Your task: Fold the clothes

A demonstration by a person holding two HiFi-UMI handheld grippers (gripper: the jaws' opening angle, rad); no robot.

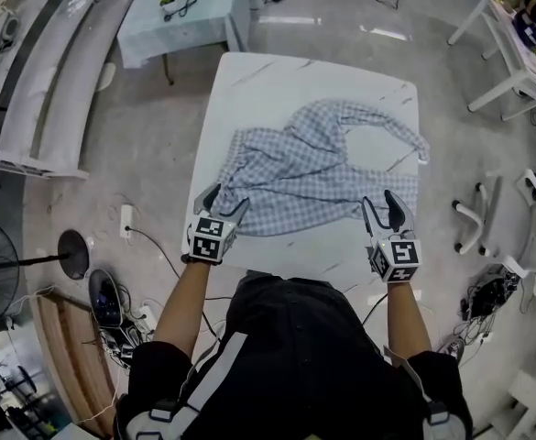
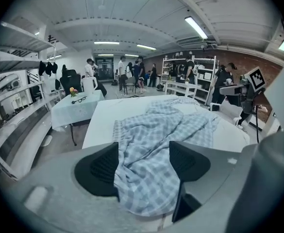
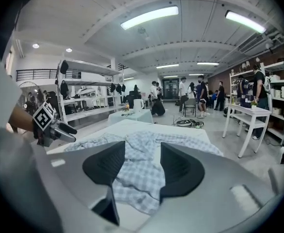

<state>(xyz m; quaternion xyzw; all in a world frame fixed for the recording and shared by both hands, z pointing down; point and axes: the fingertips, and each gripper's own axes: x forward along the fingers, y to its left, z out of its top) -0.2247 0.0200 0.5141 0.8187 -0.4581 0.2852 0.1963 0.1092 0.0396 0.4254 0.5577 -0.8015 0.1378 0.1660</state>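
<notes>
**A:** So, what did the head view show?

**B:** A checked shirt (image 1: 313, 168) lay crumpled and spread across a white table (image 1: 249, 81), with one sleeve looping toward the far right corner. The left gripper (image 1: 226, 200) was at the shirt's near left corner. The right gripper (image 1: 379, 204) was at its near right hem. Both were low over the near part of the table. A small table (image 1: 180, 21) with a pale cover stood beyond, well apart.

**A:** And the left gripper view?

**B:** The jaws stood spread, with a bunched fold of the shirt (image 2: 146, 178) lying in the gap. The cloth reached about to both pads, but I saw no pinch on it. The right gripper showed far off at the right edge.

**A:** What about the right gripper view?

**B:** It was much the same. The jaws stood apart and the shirt's hem (image 3: 139, 188) lay on the table between them, with bare table showing beside it. The pads were clear of the cloth. The left gripper showed at the left, and people (image 3: 200, 93) stood in the room far behind.
</notes>
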